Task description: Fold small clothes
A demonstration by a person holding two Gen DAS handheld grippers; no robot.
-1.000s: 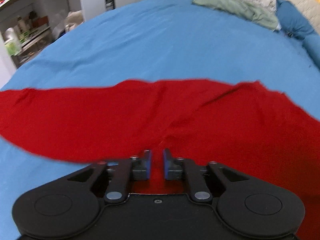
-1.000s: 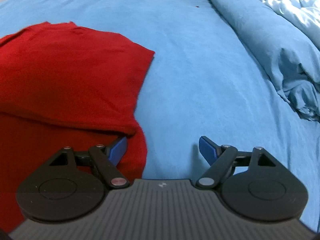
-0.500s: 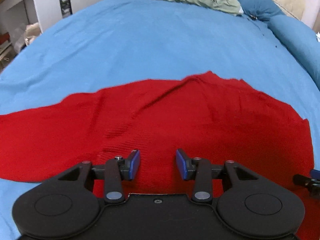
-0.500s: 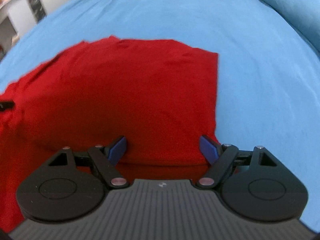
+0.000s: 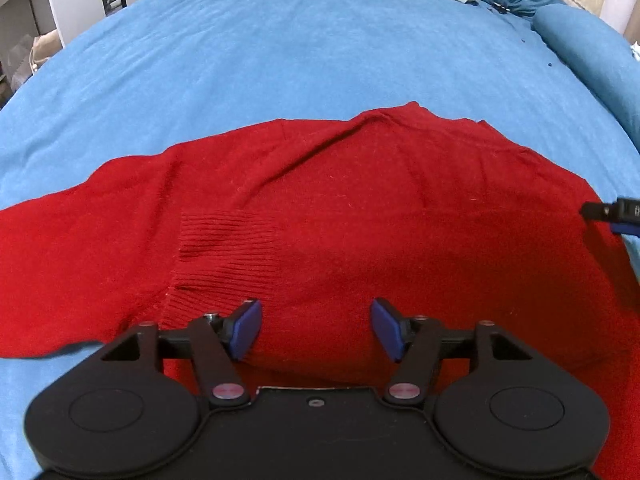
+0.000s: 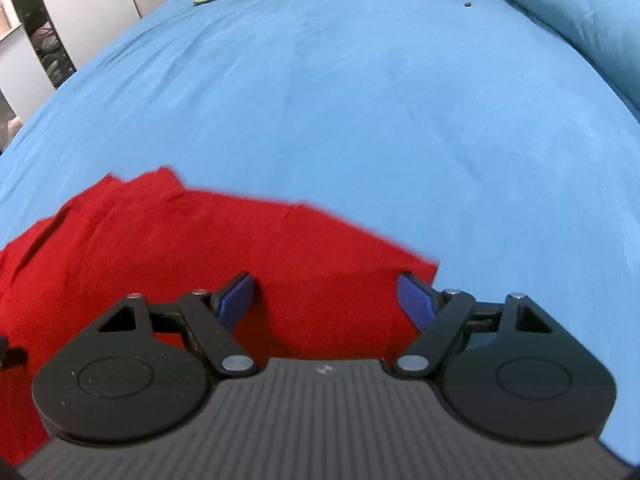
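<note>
Red sweater (image 5: 360, 216) flat on blue bedsheet (image 5: 280, 60), long axis left-right, ribbed cuff (image 5: 224, 236) folded inward; both hand-held grippers, left (image 5: 316, 328), right (image 6: 326, 296), spread wide, gripping nothing

my left gripper (image 5: 316, 330): matte black body, two round discs, blue pads (image 5: 245, 329), pinkish-silver pivot rivets, one small centre screw | my right gripper (image 6: 326, 300): black linkages and discs, ribbed grey body with small white mark, blue pads (image 6: 236, 301), silver pivot rivets and pins
</note>
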